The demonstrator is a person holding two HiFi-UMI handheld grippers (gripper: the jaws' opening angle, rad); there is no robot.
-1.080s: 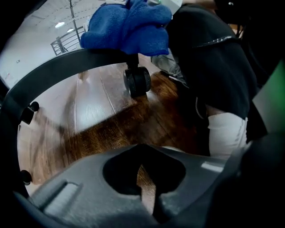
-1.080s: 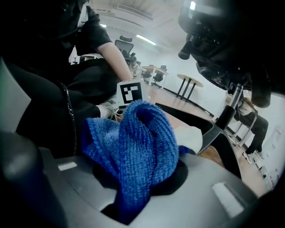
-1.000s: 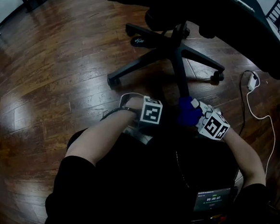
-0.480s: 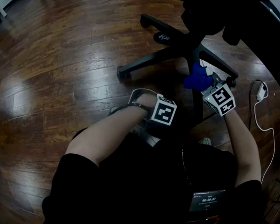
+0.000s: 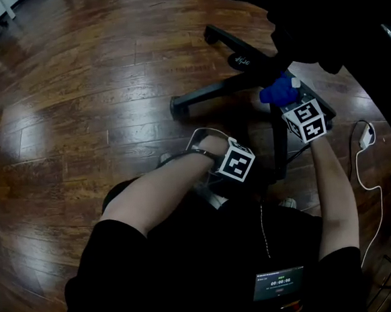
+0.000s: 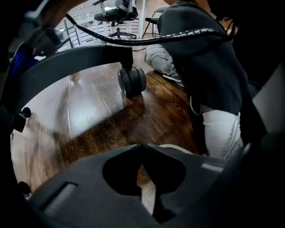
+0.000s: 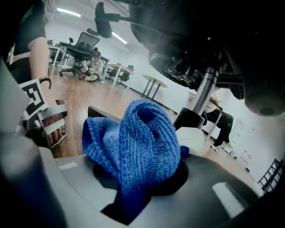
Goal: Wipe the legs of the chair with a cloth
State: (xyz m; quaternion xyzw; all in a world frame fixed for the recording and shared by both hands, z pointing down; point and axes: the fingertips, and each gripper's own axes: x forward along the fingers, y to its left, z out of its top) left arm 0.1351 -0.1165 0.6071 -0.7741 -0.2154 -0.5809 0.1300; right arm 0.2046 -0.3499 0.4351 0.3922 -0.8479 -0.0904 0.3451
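Note:
A black office chair's star base point(image 5: 256, 73) stands on the wood floor, one leg ending in a caster point(image 5: 177, 108), another running toward me point(image 5: 277, 145). My right gripper point(image 5: 288, 101) is shut on a bunched blue cloth point(image 5: 278, 91), held against the base close to the hub. In the right gripper view the cloth point(image 7: 133, 147) fills the jaws, with the chair's column point(image 7: 205, 89) just behind. My left gripper point(image 6: 142, 149) is shut and empty, pointing steeply down at the floor beside a chair leg point(image 6: 67, 62) and its caster point(image 6: 132, 81). Its marker cube point(image 5: 235, 161) shows near my knees.
A white charger point(image 5: 366, 135) and its cable point(image 5: 356, 173) lie on the floor to the right. A shoe point(image 6: 160, 60) and my trouser leg point(image 6: 213, 67) are close to the left gripper. Other office chairs point(image 7: 82, 46) and a table point(image 7: 153, 84) stand further off.
My right gripper has carried the blue cloth from the near end of the chair leg up along it toward the hub. The left gripper has stayed where it was.

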